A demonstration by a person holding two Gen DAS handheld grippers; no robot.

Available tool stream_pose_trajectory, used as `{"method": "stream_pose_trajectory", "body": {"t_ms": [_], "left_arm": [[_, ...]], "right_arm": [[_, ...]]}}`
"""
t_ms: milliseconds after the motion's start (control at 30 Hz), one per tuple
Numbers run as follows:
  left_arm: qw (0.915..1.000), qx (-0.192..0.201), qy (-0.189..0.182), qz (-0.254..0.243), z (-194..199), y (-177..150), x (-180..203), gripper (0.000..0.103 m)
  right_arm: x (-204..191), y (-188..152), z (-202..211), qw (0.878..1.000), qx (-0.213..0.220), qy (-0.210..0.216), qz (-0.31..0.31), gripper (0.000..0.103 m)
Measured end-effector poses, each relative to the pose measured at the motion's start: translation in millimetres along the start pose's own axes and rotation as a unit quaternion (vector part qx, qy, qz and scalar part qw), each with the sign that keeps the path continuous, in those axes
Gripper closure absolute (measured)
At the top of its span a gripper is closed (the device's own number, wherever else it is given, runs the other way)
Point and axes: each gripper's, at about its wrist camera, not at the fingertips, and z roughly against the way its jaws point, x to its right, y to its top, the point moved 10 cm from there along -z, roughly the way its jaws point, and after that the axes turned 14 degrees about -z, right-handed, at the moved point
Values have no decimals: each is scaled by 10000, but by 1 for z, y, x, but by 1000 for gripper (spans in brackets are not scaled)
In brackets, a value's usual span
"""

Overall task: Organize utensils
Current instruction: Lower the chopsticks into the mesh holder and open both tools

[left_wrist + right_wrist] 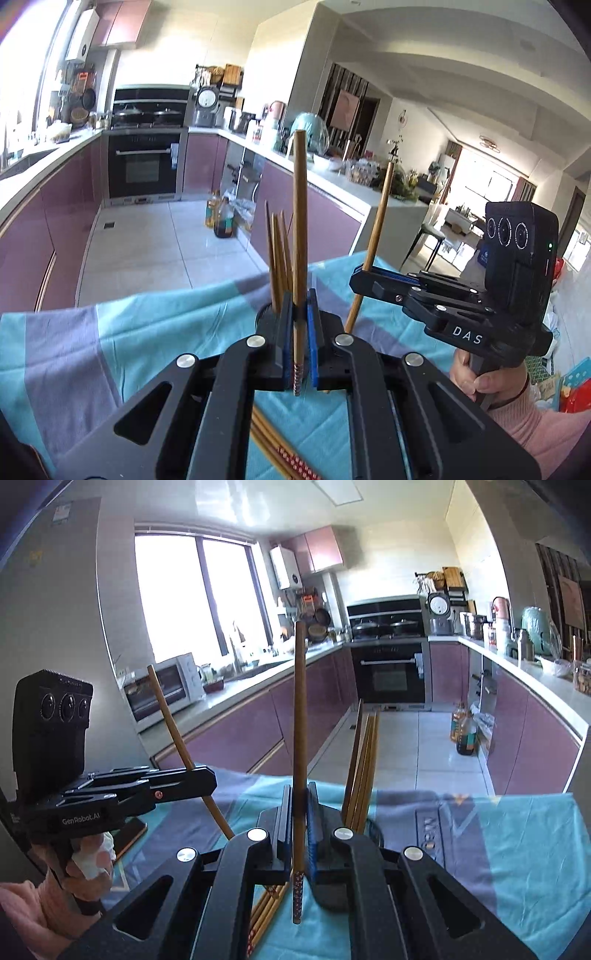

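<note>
My left gripper (300, 306) is shut on a brown wooden chopstick (299, 221) with a red patterned end, held upright. My right gripper (300, 797) is shut on another upright chopstick (300, 716). Each gripper shows in the other's view: the right gripper (364, 275) with its chopstick (376, 229), the left gripper (201, 777) with its chopstick (173, 723). Several chopsticks (277, 254) stand in a dark holder (264, 314) just beyond my left fingers; they also show in the right wrist view (364, 768). More chopsticks (280, 446) lie on the blue and grey cloth (147, 332).
The table edge lies just beyond the holder, with tiled kitchen floor past it. Purple cabinets and counters run along both sides, and an oven (142, 166) stands at the far end. Oil bottles (221, 218) stand on the floor. A dark flat object (133, 834) lies under the left gripper.
</note>
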Motion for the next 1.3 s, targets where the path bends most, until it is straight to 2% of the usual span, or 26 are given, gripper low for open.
{"method": "stream_pose_trajectory", "body": {"t_ms": [267, 433, 767, 1067, 1300], "left_arm": [[9996, 267, 97, -96, 3, 37, 4, 96], [9992, 202, 257, -216, -7, 46, 8, 96], [9974, -595, 87, -389, -55, 11, 14, 96], [9932, -1107, 11, -362, -86, -18, 1, 96], [9916, -1264, -2, -293, -105, -25, -7, 95]], "right_arm": [[2, 29, -5, 9995, 296, -53, 13, 97], [11, 33, -19, 9995, 269, -183, -36, 97], [32, 7, -52, 9988, -248, -402, -161, 97], [40, -17, -68, 9958, -709, -542, -207, 97], [46, -21, -76, 9947, -792, -579, -318, 97]]}}
